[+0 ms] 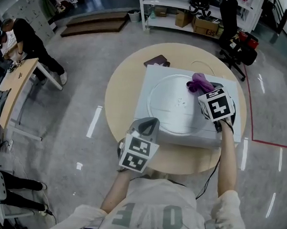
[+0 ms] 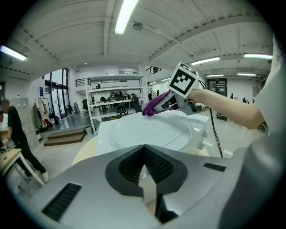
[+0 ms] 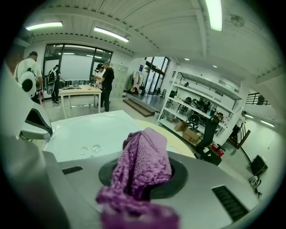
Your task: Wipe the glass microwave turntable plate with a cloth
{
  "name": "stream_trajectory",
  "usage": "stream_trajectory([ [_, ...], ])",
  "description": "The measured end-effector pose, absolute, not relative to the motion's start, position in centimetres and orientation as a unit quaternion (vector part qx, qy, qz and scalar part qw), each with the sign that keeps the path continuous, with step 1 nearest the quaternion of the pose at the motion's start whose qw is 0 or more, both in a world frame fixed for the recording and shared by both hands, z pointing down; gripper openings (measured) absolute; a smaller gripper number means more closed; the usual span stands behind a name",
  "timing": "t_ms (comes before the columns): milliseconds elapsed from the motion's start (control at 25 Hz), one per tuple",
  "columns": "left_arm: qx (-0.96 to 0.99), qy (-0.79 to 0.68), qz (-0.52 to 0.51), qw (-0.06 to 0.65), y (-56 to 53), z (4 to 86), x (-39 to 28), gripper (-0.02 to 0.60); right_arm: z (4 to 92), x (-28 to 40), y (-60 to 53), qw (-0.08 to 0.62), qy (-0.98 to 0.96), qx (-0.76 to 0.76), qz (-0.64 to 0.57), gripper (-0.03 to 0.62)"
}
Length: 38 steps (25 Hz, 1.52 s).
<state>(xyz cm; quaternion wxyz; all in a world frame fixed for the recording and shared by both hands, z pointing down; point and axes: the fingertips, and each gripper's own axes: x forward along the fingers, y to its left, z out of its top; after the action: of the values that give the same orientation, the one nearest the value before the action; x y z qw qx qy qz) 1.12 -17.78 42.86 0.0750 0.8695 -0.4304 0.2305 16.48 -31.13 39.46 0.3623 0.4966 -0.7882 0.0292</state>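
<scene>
R gripper (image 1: 207, 91) pinching knit purple cloth (image 1: 198, 81), round clear glass plate (image 1: 173, 105)

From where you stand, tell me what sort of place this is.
Probably a workshop or lab floor, not a kitchen: open metal shelving holding cardboard boxes, a work desk with a person at it, and red tape on the concrete floor.

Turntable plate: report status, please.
Right gripper shut on purple cloth, at plate right rim. Left gripper shut, empty, at microwave front. Nothing in the way.
</scene>
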Motion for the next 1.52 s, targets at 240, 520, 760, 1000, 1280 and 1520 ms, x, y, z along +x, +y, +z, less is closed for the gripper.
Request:
stream_trajectory([
  [240, 0.866, -0.436, 0.232, 0.069, -17.9, 42.8, 1.3, 0.003, 40.1, 16.0, -29.9, 0.368, -0.794, 0.482, 0.037, 0.049],
  [520, 0.862, -0.443, 0.241, 0.062, -17.7, 43.1, 1.2, 0.003, 40.7, 15.7, -24.6, 0.375, -0.799, 0.470, 0.039, 0.049],
  [760, 0.861, -0.443, 0.245, 0.059, -17.7, 43.0, 0.9, 0.002, 40.8, 14.8, -17.7, 0.375, -0.806, 0.455, 0.038, 0.049],
  [1000, 0.860, -0.444, 0.244, 0.057, -17.9, 43.0, 0.9, 0.003, 40.9, 13.9, -13.1, 0.381, -0.815, 0.435, 0.036, 0.049],
  [1280, 0.862, -0.439, 0.248, 0.051, -17.9, 42.5, 0.9, 0.003, 41.4, 13.6, -11.0, 0.383, -0.818, 0.427, 0.045, 0.049],
  [1520, 0.865, -0.434, 0.246, 0.054, -17.9, 42.4, 0.9, 0.003, 38.5, 14.9, -14.2, 0.351, -0.812, 0.466, 0.023, 0.049],
])
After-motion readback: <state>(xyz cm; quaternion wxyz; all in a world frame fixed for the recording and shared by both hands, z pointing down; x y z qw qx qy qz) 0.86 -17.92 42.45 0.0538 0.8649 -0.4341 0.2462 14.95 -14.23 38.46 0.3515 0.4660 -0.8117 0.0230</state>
